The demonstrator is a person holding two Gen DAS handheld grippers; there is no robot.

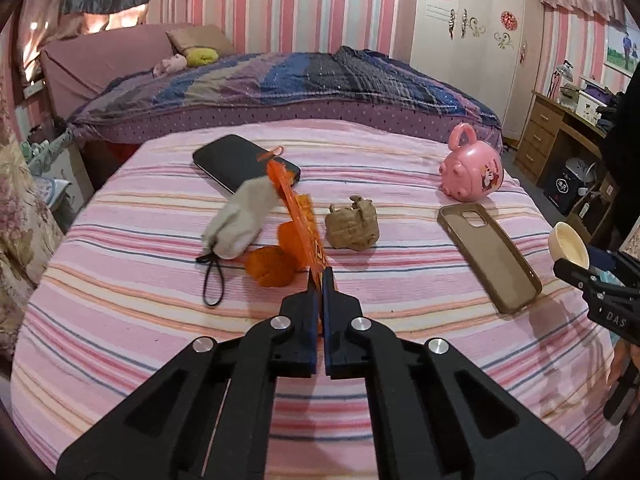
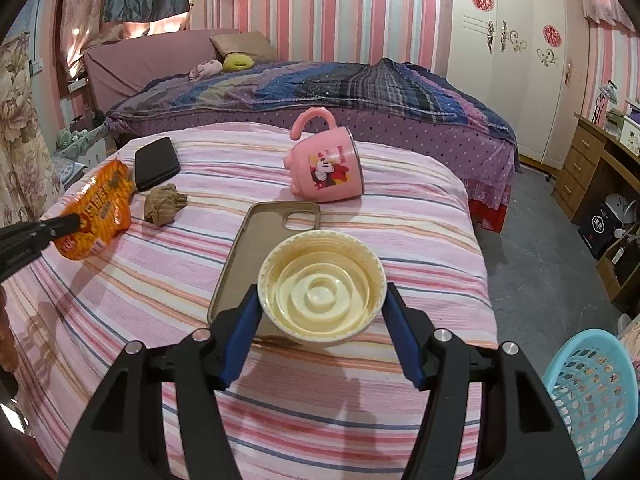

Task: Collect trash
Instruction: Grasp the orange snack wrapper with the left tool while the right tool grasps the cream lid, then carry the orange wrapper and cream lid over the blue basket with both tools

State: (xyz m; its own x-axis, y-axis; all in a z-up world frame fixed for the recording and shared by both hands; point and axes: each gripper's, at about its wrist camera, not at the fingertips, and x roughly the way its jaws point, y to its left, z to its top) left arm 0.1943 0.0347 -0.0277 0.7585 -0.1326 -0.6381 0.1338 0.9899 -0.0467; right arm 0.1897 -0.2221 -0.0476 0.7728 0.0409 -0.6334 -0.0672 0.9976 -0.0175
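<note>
With our left gripper (image 1: 321, 276) we pinch an orange snack wrapper (image 1: 298, 216) by its edge, fingers clenched tight on it, and it hangs above the pink striped tablecloth (image 1: 160, 320). Our right gripper (image 2: 322, 312) clasps a cream plastic cup (image 2: 322, 286) between its blue pads (image 2: 240, 332), above the near end of a brown phone case (image 2: 256, 248). On the cloth lie a crumpled brown paper wad (image 1: 352, 222), a grey folded umbrella (image 1: 244, 218), a black phone (image 1: 236, 160) and a tipped pink cartoon mug (image 2: 326, 166). A light blue laundry basket (image 2: 592, 400) stands on the floor to our right.
</note>
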